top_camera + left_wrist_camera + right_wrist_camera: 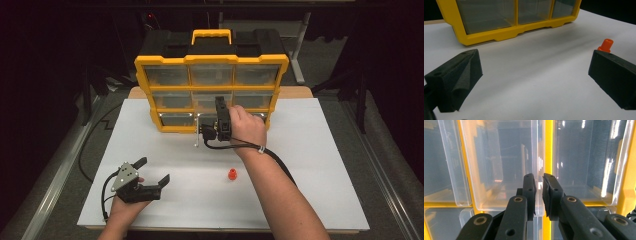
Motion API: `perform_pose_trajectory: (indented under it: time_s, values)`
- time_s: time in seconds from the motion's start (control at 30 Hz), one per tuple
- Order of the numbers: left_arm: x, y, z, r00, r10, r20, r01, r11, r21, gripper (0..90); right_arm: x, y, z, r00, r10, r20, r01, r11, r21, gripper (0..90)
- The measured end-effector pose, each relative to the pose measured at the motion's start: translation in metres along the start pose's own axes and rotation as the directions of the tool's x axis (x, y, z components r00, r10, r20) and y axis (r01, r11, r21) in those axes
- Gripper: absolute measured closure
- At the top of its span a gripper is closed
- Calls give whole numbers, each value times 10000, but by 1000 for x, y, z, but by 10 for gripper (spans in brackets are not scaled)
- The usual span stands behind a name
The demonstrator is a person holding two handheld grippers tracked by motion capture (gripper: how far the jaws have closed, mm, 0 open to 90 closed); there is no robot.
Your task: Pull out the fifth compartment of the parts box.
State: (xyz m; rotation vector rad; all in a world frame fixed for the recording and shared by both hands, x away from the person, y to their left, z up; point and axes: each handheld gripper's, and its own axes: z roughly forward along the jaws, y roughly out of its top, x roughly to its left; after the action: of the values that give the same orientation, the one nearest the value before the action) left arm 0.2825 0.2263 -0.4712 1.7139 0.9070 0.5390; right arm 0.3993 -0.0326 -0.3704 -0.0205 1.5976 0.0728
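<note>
A yellow organizer [210, 59] with clear drawers stands at the back of the white board [310, 165]. My right gripper [219, 101] is turned on its side at the lower middle of the organizer's front. Its jaws are shut on the thin edge of a clear drawer [499, 170], which runs between the pads [552, 195]. That drawer [198, 135] juts out a little from the bottom row. My left gripper [154, 170] rests at the front left, open with nothing between its fingers [535, 60]. A small orange part [232, 174] stands on the board, just behind the right-hand jaw [605, 45].
The organizer's yellow base [499, 36] lies ahead of the left gripper across bare white board. A black cable [280, 167] trails from the right gripper along the forearm. The board ends near the front [225, 230], with grey floor to each side.
</note>
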Motion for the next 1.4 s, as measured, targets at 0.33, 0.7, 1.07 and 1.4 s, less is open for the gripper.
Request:
perform_pose_trajectory:
  time_s: [0.33,0.7,1.07,1.4]
  values:
    - [0,0,0,10000,-13,-3,13,10000,-9,1,-2,0,-2,9999,56,-85,-56,10000,13,779]
    - [1,0,0,10000,14,-12,-14,10000,28,1,-4,-4,3,9983,147,-561,-134,9996,240,609]
    - [1,0,0,10000,14,-11,-14,10000,22,1,-7,-4,2,9984,88,-563,-76,9998,208,777]
    - [0,-1,0,10000,29,-9,-29,10000,44,1,-5,-4,-9,9989,-95,-451,99,9999,76,785]
